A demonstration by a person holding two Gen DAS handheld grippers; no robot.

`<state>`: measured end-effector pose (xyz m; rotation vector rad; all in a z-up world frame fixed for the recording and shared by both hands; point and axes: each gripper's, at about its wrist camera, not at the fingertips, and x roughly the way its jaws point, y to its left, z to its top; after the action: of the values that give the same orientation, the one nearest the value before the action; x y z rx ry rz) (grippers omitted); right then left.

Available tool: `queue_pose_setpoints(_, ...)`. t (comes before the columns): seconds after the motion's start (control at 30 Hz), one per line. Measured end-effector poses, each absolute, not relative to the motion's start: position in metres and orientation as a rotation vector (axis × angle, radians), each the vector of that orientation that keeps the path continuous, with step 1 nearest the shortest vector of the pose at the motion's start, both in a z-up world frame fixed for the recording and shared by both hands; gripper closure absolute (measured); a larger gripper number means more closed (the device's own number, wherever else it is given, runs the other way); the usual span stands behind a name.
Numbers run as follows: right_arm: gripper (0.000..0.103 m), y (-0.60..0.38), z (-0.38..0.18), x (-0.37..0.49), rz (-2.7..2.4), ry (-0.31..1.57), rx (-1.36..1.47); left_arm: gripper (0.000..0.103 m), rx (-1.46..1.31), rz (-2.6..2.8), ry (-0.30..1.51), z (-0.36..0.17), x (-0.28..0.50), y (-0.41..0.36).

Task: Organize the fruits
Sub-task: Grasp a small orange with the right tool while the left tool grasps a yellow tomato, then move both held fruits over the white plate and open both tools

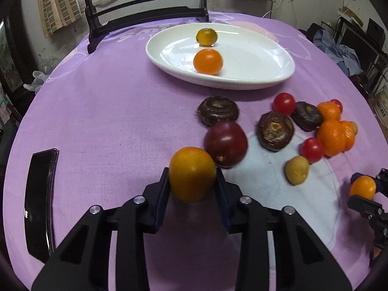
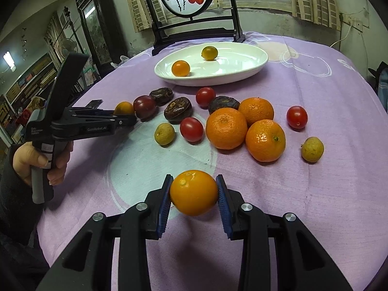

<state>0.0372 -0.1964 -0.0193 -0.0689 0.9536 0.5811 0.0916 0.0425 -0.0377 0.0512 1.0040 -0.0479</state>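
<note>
Each gripper carries one small orange-yellow fruit, probably a kumquat, and both hang over the purple tablecloth [image 2: 315, 97] short of the white oval plate [image 1: 254, 55]; the left gripper [image 1: 192, 181] has its blue-padded fingers [image 1: 161, 201] pressed narrow against the sides of the left kumquat [image 1: 192, 173], just beside a dark red tomato [image 1: 225, 143]; the right gripper [image 2: 194, 194] clamps the right kumquat [image 2: 194, 192] the same way, pads at its widest part so the round skin does not slip.

The plate already holds two like fruits, the near plated kumquat [image 1: 208, 61] and the far plated kumquat [image 1: 206, 36], so sorting by kind seems the aim and these two likely belong there; mandarins [image 2: 226, 128], cherry tomatoes [image 2: 191, 126], water chestnuts [image 2: 178, 109] and longans [image 2: 312, 149] lie loose on the cloth, not yet sorted.

Both held fruits look smooth, glossy and unbruised; the right one shows a pale stem scar on top.
</note>
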Motion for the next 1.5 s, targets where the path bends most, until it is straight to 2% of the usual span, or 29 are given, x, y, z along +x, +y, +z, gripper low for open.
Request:
queue_pose_setpoints(0.23, 0.067, -0.188, 0.006, 0.042, 0.591, 0.906, -0.110, 0.068, 0.031, -0.140, 0.898, 0.013, 0.069, 0.027)
queue_pose_setpoints(0.47, 0.067, -0.160, 0.056, 0.077, 0.598, 0.775, -0.204, 0.068, -0.006, -0.157, 0.852, 0.043, 0.105, 0.020)
queue_pose_setpoints(0.73, 0.067, -0.128, 0.032, 0.174, 0.478, 0.865, -0.240, 0.068, -0.051, -0.035, 0.933, 0.022, 0.206, 0.031)
queue_pose_setpoints(1.03, 0.065, -0.109, -0.011, 0.225, 0.441, 1.007, -0.227, 0.067, -0.086, 0.073, 1.037, -0.015, 0.276, 0.048)
queue_pose_setpoints(1.07, 0.056, -0.110, -0.012, 0.226, 0.444, 1.010, -0.215, 0.060, -0.106, 0.082, 1.026, -0.016, 0.277, 0.050)
queue_pose_setpoints(1.1, 0.053, -0.113, -0.012, 0.225, 0.444, 1.003, -0.197, 0.043, -0.112, 0.090, 1.021, -0.016, 0.275, 0.051)
queue_pose_setpoints(1.13, 0.052, -0.115, -0.011, 0.224, 0.444, 1.000, -0.192, 0.036, -0.109, 0.100, 1.016, -0.015, 0.274, 0.051)
queue_pose_setpoints(1.23, 0.052, -0.127, -0.002, 0.212, 0.450, 0.972, -0.171, 0.029, -0.079, 0.097, 0.982, -0.006, 0.262, 0.044)
queue_pose_setpoints(1.3, 0.052, -0.140, 0.005, 0.204, 0.450, 0.963, -0.146, 0.021, -0.051, 0.106, 0.962, 0.003, 0.252, 0.038)
queue_pose_setpoints(1.37, 0.044, -0.154, 0.012, 0.191, 0.446, 0.942, -0.132, 0.019, -0.044, 0.113, 0.911, 0.016, 0.236, 0.034)
queue_pose_setpoints(1.5, 0.035, -0.177, 0.018, 0.163, 0.425, 0.909, -0.151, 0.007, 0.009, 0.133, 0.826, 0.039, 0.200, 0.021)
